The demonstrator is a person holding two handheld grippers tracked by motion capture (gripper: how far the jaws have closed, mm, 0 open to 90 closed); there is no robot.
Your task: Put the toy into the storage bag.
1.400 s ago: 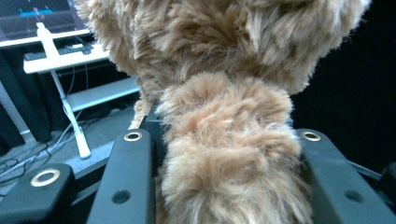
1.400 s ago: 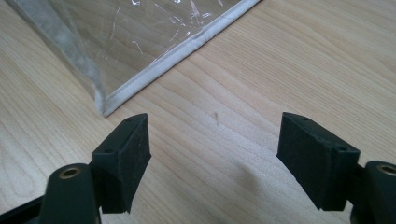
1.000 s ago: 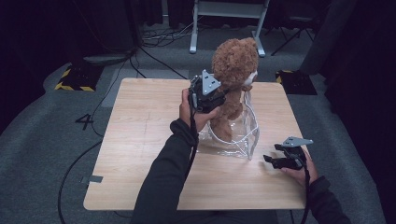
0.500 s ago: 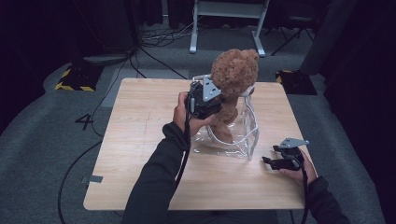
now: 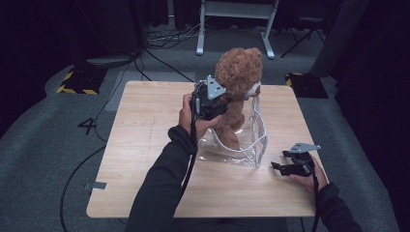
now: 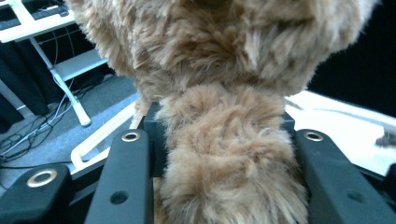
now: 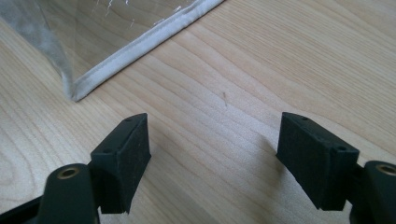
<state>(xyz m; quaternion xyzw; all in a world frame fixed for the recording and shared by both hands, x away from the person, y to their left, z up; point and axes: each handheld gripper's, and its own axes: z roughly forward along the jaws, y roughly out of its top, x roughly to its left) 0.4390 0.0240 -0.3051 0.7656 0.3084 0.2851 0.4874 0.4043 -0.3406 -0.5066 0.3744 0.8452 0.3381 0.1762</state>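
The left claw (image 5: 223,99) pinches the brown teddy bear (image 5: 237,92) upright, legs inside the clear bag (image 5: 251,140) on the table (image 5: 145,145), while the right claw (image 5: 280,166) rests spread just beside the bag.

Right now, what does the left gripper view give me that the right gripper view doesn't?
Left gripper view: the left gripper is shut on the brown teddy bear, with fur bulging between the jaws. Right gripper view: the right gripper is open above bare wood, beside the clear bag with its white-trimmed corner. Both: the wooden table.
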